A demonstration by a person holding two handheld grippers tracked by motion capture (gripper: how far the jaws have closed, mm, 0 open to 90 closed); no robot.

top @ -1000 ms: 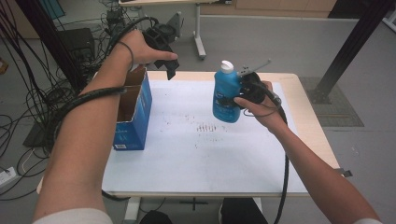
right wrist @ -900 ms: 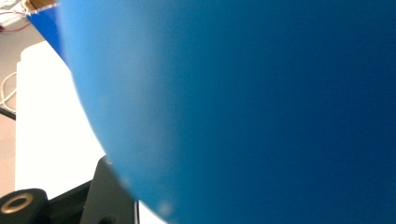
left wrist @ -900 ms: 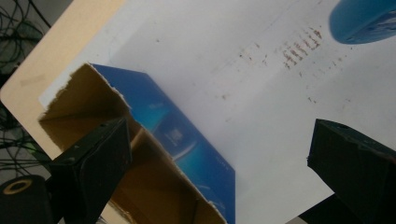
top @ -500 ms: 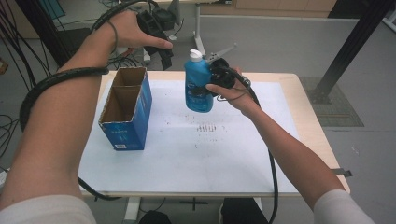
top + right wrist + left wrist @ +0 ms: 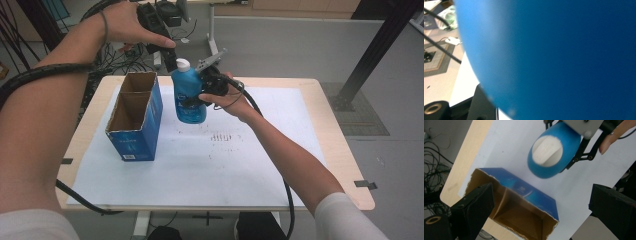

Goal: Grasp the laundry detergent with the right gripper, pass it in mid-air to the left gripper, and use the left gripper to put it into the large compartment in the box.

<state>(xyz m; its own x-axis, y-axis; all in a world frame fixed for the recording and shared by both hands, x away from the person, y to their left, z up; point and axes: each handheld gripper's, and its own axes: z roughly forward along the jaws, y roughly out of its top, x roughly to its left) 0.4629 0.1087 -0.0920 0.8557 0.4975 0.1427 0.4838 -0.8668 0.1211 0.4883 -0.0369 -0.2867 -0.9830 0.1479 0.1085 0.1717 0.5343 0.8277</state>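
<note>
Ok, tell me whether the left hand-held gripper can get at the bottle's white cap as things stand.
Probably yes. The left hand-held gripper hangs open right beside the white cap, nothing between them. The right hand-held gripper grips the blue bottle lower down, leaving the cap free.

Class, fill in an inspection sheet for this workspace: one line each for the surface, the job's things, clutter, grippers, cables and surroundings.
Surface: wooden table covered by a white sheet with small dark marks near the middle.
Job's things: blue bottle with white cap, held upright in the air; open blue cardboard box with two compartments, standing on the sheet, nothing visible inside.
Clutter: nothing seen on the table.
Grippers: right gripper shut on the bottle; left gripper open, raised beyond the box.
Cables: one trails from each gripper along the forearm; a tangle lies on the floor at left.
Surroundings: grey floor, black post at right, a wheeled stand behind.
</note>
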